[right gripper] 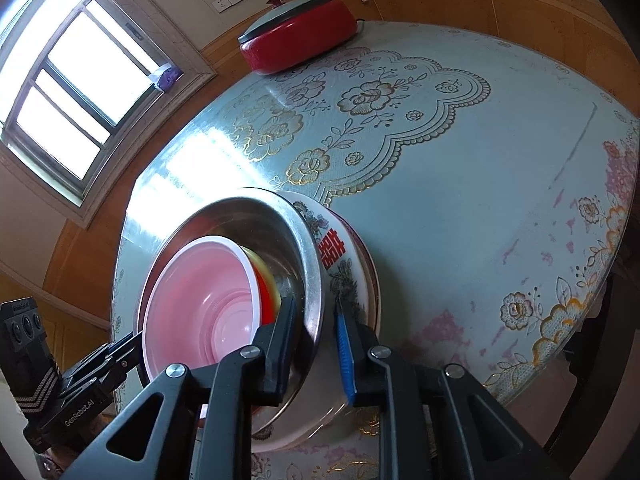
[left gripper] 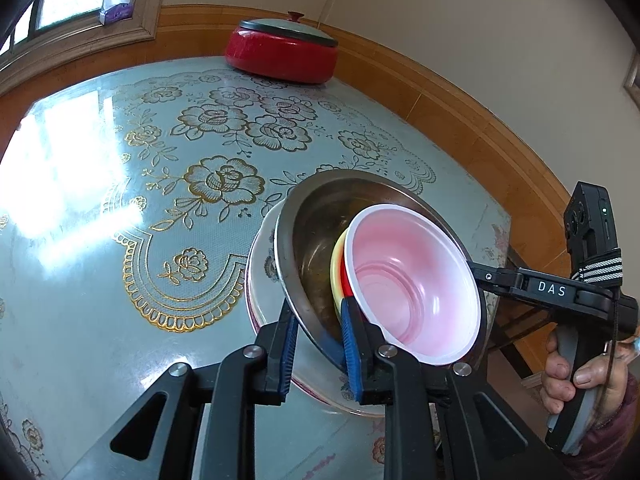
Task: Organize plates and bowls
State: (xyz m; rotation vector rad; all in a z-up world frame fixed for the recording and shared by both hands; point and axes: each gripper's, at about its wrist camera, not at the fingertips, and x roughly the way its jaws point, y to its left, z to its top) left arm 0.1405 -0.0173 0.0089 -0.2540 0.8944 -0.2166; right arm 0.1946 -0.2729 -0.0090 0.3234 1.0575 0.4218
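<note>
I grip the round steel bowl (left gripper: 316,240) rim with both grippers, left (left gripper: 320,344) and right (right gripper: 316,344), jaws closed on opposite sides.

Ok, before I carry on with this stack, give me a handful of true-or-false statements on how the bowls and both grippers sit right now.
1. The pink bowl sits inside the steel bowl. True.
2. The steel bowl rests directly on the table. False: it sits in a patterned ceramic bowl.
3. The left gripper clamps the steel bowl's rim. True.
4. The right gripper hangs free of the stack. False: its fingers straddle the steel rim on the opposite side.
5. The red pot has no lid. False: a lid covers it.
</note>
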